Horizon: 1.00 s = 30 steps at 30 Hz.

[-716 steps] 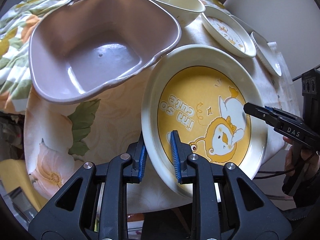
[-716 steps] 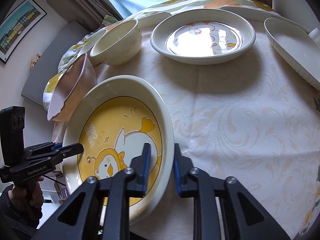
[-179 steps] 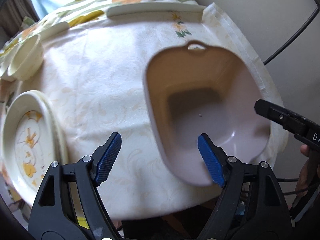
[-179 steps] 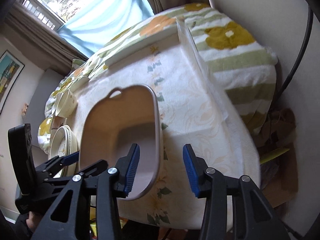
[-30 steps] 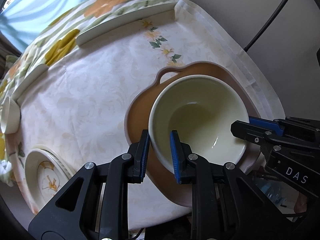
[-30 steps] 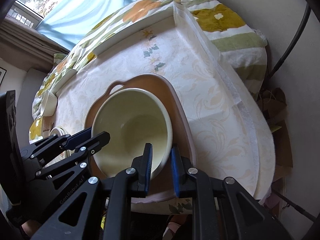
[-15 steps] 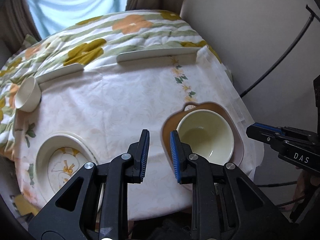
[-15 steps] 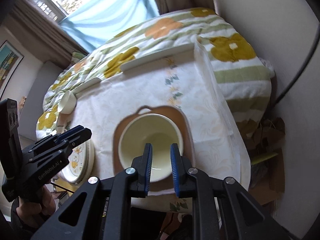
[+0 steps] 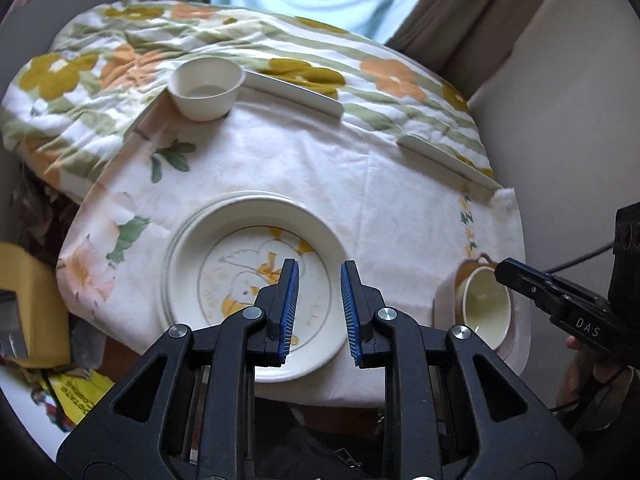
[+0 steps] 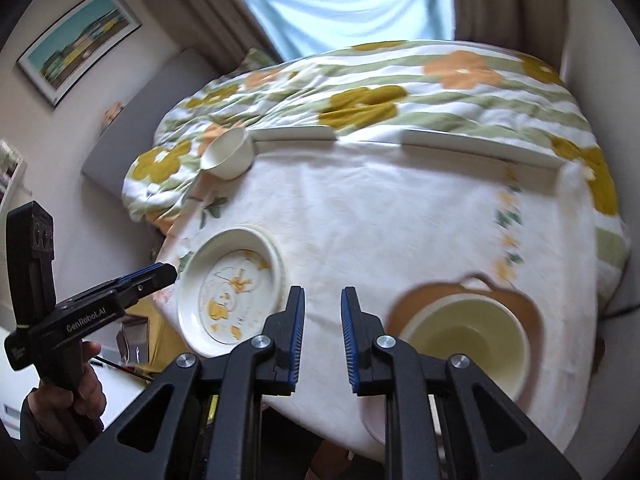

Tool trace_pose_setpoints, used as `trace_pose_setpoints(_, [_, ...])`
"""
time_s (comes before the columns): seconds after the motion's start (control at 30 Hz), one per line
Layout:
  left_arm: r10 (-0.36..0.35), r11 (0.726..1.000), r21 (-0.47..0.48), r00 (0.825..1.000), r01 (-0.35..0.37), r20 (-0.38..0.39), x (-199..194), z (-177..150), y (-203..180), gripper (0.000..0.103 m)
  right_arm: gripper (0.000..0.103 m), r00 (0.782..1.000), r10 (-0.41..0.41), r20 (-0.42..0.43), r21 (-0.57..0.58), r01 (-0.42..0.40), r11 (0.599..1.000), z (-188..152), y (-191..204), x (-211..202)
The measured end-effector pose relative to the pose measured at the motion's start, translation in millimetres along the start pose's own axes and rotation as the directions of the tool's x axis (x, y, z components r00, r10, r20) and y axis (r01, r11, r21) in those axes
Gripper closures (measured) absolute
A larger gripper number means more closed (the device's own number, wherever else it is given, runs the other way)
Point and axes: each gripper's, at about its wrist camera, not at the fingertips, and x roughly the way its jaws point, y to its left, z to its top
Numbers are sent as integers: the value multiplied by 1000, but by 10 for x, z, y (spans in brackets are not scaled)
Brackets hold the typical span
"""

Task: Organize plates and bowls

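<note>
Both grippers' fingers closed, empty, above tablecloth.

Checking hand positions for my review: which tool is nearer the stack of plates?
Left. The left tool hangs over the stack of plates, nothing held. The right tool hangs over bare cloth between the plates and the cream bowl.

Right gripper: blue-padded jaws nearly together, empty.
Cream round bowl: nested in brown handled dish.
Stacked cream picture plates: left, near table edge.
Small white bowl: far edge.
</note>
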Motion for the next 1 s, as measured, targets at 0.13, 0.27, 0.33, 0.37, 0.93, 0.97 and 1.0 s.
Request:
trace_pose_setpoints(0.13, [2, 993, -114, 1000, -1, 5, -24, 234, 463, 84, 47, 999, 41, -8, -61, -42, 997, 336, 318, 288])
trace_pose_setpoints(0.27, [8, 982, -188, 1000, -7, 5, 61, 553, 860, 84, 22, 996, 89, -14, -63, -90, 994, 727, 534, 603])
trace_pose_setpoints(0.33, [-9, 975, -224, 1000, 9, 2, 143, 739, 1051, 84, 21, 995, 95, -20, -65, -96, 993, 938, 628, 778])
trace_pose_setpoints(0.37, [-16, 971, -238, 1000, 15, -2, 192, 821, 1122, 84, 21, 995, 99, -22, -67, -101, 993, 1035, 664, 850])
trace_pose_setpoints(0.93, [-61, 900, -433, 998, 48, -18, 1273, 1741, 2032, 1, 3, 988, 68, -136, -76, -79, 994, 2065, 940, 2277])
trace_pose_setpoints(0.97, [-51, 899, -436, 999, 45, -4, 1283, 1747, 2042, 1, 3, 989, 67, -132, -64, -76, 995, 2072, 921, 2299])
trace_pose_setpoints(1.0, [-49, 897, -440, 999, 50, 15, 1296, 1750, 2050, 1, 3, 990, 59, -128, -55, -67, 996, 2085, 907, 2334])
